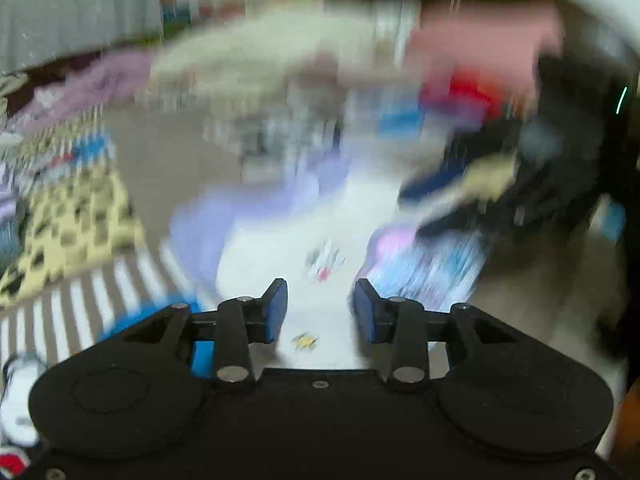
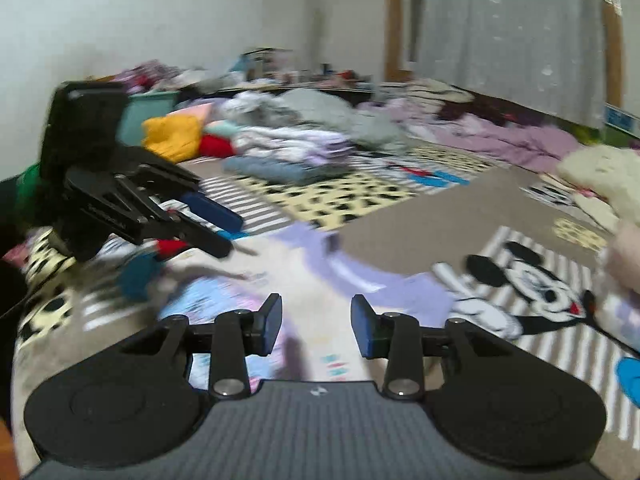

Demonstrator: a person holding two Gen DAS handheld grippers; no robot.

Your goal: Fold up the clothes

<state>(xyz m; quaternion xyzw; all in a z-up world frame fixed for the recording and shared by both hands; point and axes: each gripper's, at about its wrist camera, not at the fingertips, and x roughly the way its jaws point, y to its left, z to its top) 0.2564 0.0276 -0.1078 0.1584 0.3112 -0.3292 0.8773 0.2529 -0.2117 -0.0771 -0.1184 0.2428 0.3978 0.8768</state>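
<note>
A white and lilac garment (image 1: pixel 288 248) with small coloured prints lies on the rug under both grippers; it also shows in the right wrist view (image 2: pixel 320 276). My left gripper (image 1: pixel 320 308) is open and empty just above it. It also shows from the side in the right wrist view (image 2: pixel 218 228), at the left. My right gripper (image 2: pixel 316 324) is open and empty above the same garment. The left wrist view is heavily blurred.
A Mickey Mouse rug (image 2: pixel 532 284) covers the floor. A stack of folded clothes (image 2: pixel 288 152) sits behind, with yellow (image 2: pixel 172 136) and red items beside it. A pink garment (image 1: pixel 480 48) and cream fabric (image 1: pixel 260 56) lie ahead. A black object (image 1: pixel 560 152) stands right.
</note>
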